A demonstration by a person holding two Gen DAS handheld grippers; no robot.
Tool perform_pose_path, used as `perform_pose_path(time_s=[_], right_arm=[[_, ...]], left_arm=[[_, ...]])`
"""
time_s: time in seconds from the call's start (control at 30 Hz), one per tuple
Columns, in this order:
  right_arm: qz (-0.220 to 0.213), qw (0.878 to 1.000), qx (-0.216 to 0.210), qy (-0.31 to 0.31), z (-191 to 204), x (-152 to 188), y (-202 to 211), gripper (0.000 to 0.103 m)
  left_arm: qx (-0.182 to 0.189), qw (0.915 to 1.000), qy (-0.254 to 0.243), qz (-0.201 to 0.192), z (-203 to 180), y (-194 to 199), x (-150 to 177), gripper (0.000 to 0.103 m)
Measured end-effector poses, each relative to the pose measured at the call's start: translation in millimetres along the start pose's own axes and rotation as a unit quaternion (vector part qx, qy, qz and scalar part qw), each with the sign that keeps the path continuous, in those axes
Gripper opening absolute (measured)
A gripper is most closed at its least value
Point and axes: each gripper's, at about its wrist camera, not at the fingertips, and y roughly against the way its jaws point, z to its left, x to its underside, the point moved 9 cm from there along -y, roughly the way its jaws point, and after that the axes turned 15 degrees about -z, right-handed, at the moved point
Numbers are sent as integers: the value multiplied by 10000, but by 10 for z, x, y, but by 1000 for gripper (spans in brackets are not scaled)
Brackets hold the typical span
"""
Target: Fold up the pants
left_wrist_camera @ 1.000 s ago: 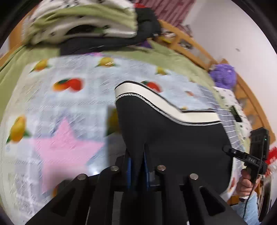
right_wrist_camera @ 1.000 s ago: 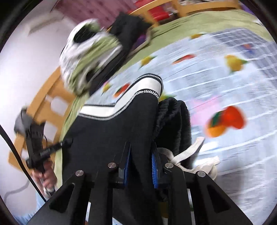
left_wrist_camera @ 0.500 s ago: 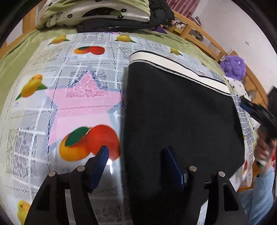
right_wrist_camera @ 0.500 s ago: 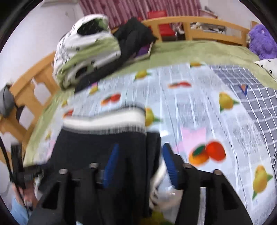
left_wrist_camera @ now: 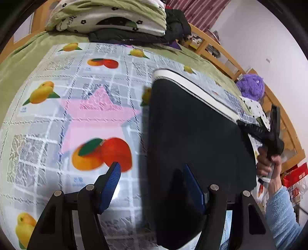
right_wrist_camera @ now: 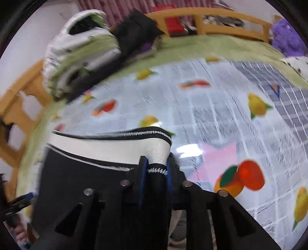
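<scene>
1. Black pants with a white waistband trimmed in zigzag stitching [left_wrist_camera: 194,134] lie flat on a fruit-printed bed cover with a pink star patch [left_wrist_camera: 82,107], their waistband pointing toward the far end of the bed
2. Left gripper [left_wrist_camera: 152,184] hovers low over the near edge of the pants; its blue-padded fingers [left_wrist_camera: 111,180] stand wide apart, one over the cover, the other over the black cloth, holding nothing
3. Right gripper [right_wrist_camera: 155,173] has its fingers pressed together on a corner of the pants right at the waistband, the white band bunching up just beyond the tips
4. From the left wrist view, the right gripper meets the far-right corner of the pants, held by a hand in a light blue fuzzy sleeve [left_wrist_camera: 279,215]
5. Stack of folded green-and-white bedding [left_wrist_camera: 107,17] sits at the far end of the bed, over dark clothing; a purple plush toy [left_wrist_camera: 250,86] rests by the wooden bed rail [right_wrist_camera: 221,21]
</scene>
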Motion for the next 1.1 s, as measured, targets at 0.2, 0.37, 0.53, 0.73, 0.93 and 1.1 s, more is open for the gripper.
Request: perform_pose_path(time_s=[0.2,0.37,0.53,0.73,0.93,1.1], right_arm=[[45,9999,-91,-1,104,29,600,33],[175,9964,-113,817,329,439,1117,42],[580,9931,-142,1006,364,1004,1218,42],[561,9897,151,1306,246,1315,1167,43],[760,9916,157,1039,140,1408,1143,45],[708,9929,-40,951,118,1326,1288,46]], left_arm=[[-16,9970,-771,38,-64,371,255,65],[285,9913,-1261,235,-137,649,600,64],[-157,9826,-1841,180,-229,476,773,59],[-607,9648,-2560,-24,-354,222,690,12],[-328,9894,-1414,-42,-95,327,771,15],[-537,9830,-1731,-278,-96,611,841,38]])
